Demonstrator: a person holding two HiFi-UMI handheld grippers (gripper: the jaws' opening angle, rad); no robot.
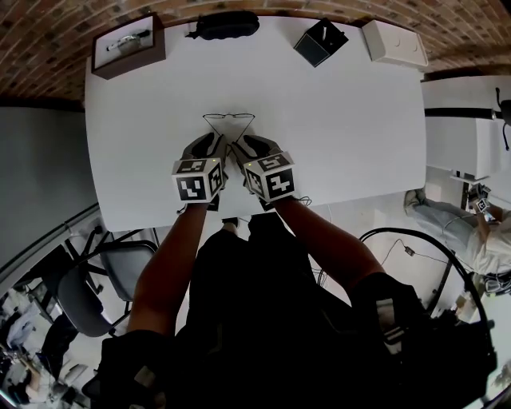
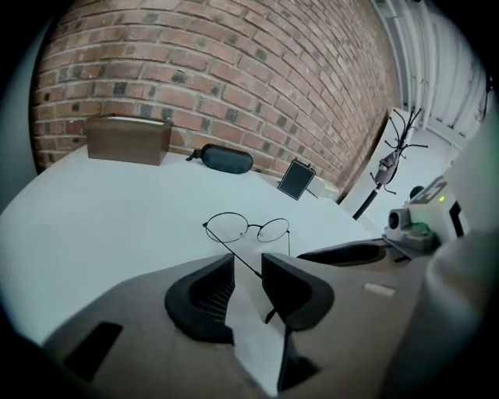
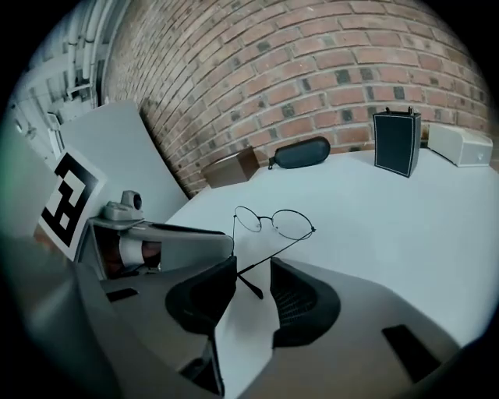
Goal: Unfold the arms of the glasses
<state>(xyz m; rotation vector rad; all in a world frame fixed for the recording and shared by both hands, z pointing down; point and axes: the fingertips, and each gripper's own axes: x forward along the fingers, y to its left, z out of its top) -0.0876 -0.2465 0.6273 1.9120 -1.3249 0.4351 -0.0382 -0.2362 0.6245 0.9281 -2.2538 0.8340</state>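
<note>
Thin wire-rimmed round glasses (image 1: 229, 120) lie on the white table (image 1: 343, 136), lenses away from me and both arms swung out toward me. My left gripper (image 1: 212, 142) sits at the end of one arm. In the left gripper view that arm runs from the glasses (image 2: 248, 228) into the gap of the left gripper (image 2: 248, 269), whose jaws stand apart with table showing between them. My right gripper (image 1: 249, 144) is beside it at the other arm. In the right gripper view the arm tip of the glasses (image 3: 274, 222) lies loose between the open jaws of the right gripper (image 3: 253, 273).
Along the table's far edge by the brick wall stand a brown wooden box (image 1: 128, 44), a black glasses case (image 1: 226, 24), a small black box (image 1: 319, 41) and a white box (image 1: 394, 42). A chair (image 1: 104, 279) stands at the near left, off the table.
</note>
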